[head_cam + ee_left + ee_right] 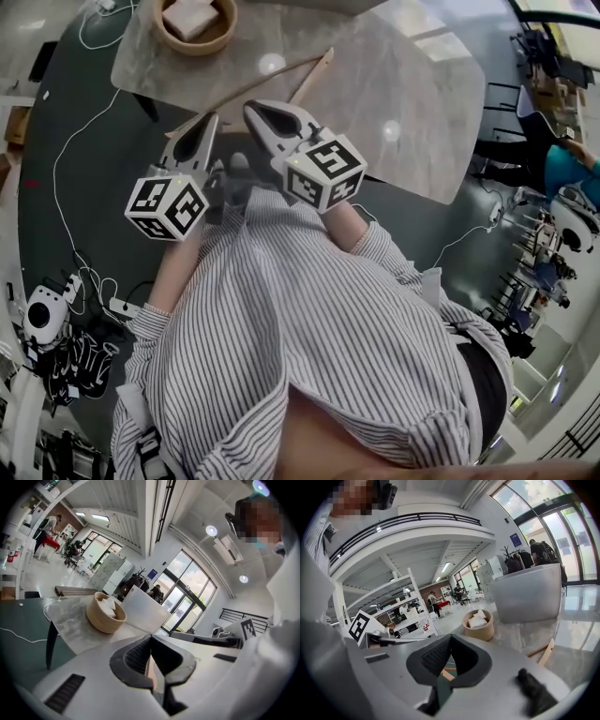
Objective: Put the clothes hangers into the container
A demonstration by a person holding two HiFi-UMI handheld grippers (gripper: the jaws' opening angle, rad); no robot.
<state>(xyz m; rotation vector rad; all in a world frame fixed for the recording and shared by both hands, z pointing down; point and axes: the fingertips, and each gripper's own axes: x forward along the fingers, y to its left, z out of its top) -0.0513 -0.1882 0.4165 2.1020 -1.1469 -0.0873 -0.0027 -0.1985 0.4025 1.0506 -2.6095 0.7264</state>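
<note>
A wooden clothes hanger lies on the marble table, and most of it is hidden under my two grippers. One of its arms shows in the right gripper view. My left gripper and right gripper hover side by side above the table's near edge. Each is shut with its tips touching and nothing clamped between them, as the left gripper view and the right gripper view show. A pale grey container stands at the back of the table and also appears in the left gripper view.
A round wooden bowl holding white folded items sits at the table's far left, in front of the container. White cables and a power strip lie on the dark floor to the left. People and furniture stand far off.
</note>
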